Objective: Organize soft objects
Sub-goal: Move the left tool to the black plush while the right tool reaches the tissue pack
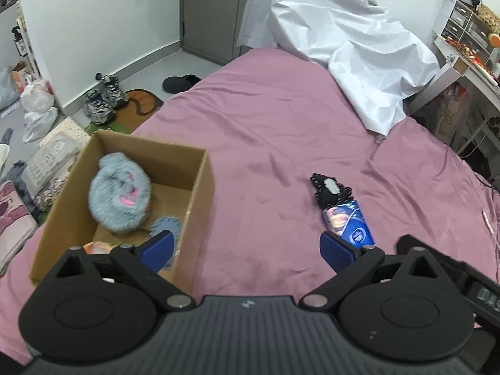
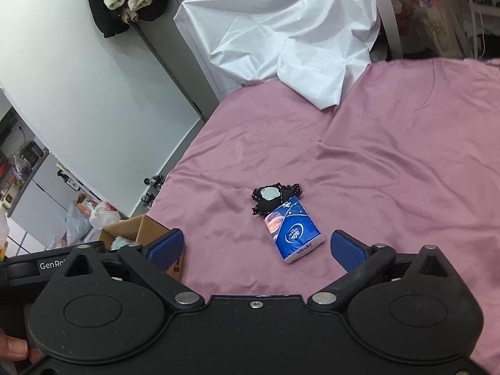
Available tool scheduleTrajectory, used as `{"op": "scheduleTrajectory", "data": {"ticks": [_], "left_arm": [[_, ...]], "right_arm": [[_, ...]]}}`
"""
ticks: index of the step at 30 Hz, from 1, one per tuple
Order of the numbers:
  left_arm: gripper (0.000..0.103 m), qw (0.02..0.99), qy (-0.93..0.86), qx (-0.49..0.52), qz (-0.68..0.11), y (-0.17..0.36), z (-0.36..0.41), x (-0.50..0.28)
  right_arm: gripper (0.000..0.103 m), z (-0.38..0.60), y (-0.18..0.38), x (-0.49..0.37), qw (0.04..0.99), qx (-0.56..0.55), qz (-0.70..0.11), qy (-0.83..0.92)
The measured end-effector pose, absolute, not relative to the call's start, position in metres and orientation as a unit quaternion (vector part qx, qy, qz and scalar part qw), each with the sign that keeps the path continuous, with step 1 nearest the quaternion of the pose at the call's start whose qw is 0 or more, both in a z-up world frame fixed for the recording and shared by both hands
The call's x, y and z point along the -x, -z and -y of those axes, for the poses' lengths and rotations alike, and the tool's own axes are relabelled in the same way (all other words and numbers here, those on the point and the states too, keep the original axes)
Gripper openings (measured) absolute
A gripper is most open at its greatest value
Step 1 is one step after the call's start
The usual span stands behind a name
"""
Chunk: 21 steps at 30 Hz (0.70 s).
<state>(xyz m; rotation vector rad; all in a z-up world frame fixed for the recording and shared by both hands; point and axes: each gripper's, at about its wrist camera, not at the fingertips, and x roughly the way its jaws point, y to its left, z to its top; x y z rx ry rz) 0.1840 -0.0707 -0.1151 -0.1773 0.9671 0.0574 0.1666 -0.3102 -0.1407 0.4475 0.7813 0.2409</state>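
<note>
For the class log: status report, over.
Left gripper and right gripper empty, jaws open. Blue tissue pack and black fabric piece on pink bedsheet. Fluffy grey plush in cardboard box. Nothing blocking.

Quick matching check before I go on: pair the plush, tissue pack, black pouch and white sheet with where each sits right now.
1 plush
2 tissue pack
3 black pouch
4 white sheet

a far end of the bed
b inside the box
c nearest the right gripper, on the bed
d on the bed, touching the pack's far end

1-b, 2-c, 3-d, 4-a
</note>
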Motion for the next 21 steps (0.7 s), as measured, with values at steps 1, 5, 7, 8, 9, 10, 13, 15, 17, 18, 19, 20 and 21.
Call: {"op": "scheduleTrajectory", "data": {"ticks": [1, 5, 7, 8, 9, 10, 13, 15, 17, 18, 19, 20, 21], "left_arm": [[0.099, 0.882, -0.025, 0.087, -0.462, 0.116, 0.072, -0.186], [0.087, 0.882, -0.019, 0.09, -0.462, 0.125, 0.078, -0.197], [0.08, 0.878, -0.015, 0.097, -0.469, 0.131, 0.079, -0.204], [0.076, 0.876, -0.013, 0.098, -0.472, 0.133, 0.079, -0.206], [0.073, 0.875, -0.012, 0.099, -0.475, 0.136, 0.08, -0.21], [0.072, 0.873, -0.011, 0.1, -0.476, 0.139, 0.081, -0.213], [0.071, 0.869, -0.008, 0.107, -0.484, 0.147, 0.083, -0.222], [0.066, 0.866, -0.007, 0.11, -0.487, 0.153, 0.084, -0.228], [0.061, 0.863, -0.005, 0.114, -0.491, 0.158, 0.085, -0.234], [0.058, 0.862, -0.004, 0.117, -0.494, 0.16, 0.084, -0.237], [0.057, 0.86, -0.003, 0.119, -0.496, 0.162, 0.085, -0.24], [0.056, 0.859, -0.003, 0.12, -0.497, 0.164, 0.085, -0.243], [0.054, 0.858, -0.003, 0.122, -0.499, 0.166, 0.085, -0.246]], "right_arm": [[0.086, 0.311, 0.144, -0.171, 0.889, -0.222, -0.382, -0.117], [0.07, 0.315, 0.158, -0.182, 0.875, -0.242, -0.402, -0.113], [0.067, 0.317, 0.164, -0.186, 0.869, -0.25, -0.411, -0.11], [0.067, 0.318, 0.168, -0.189, 0.866, -0.255, -0.417, -0.108], [0.067, 0.319, 0.171, -0.192, 0.863, -0.259, -0.421, -0.106], [0.066, 0.319, 0.174, -0.194, 0.861, -0.26, -0.425, -0.106], [0.066, 0.315, 0.18, -0.202, 0.858, -0.251, -0.436, -0.102], [0.066, 0.311, 0.186, -0.207, 0.854, -0.242, -0.449, -0.1], [0.066, 0.306, 0.19, -0.212, 0.855, -0.228, -0.455, -0.102], [0.067, 0.304, 0.191, -0.214, 0.856, -0.218, -0.457, -0.101], [0.067, 0.301, 0.193, -0.217, 0.858, -0.207, -0.459, -0.1], [0.067, 0.298, 0.194, -0.22, 0.86, -0.195, -0.462, -0.099], [0.067, 0.295, 0.196, -0.223, 0.861, -0.185, -0.464, -0.098]]}}
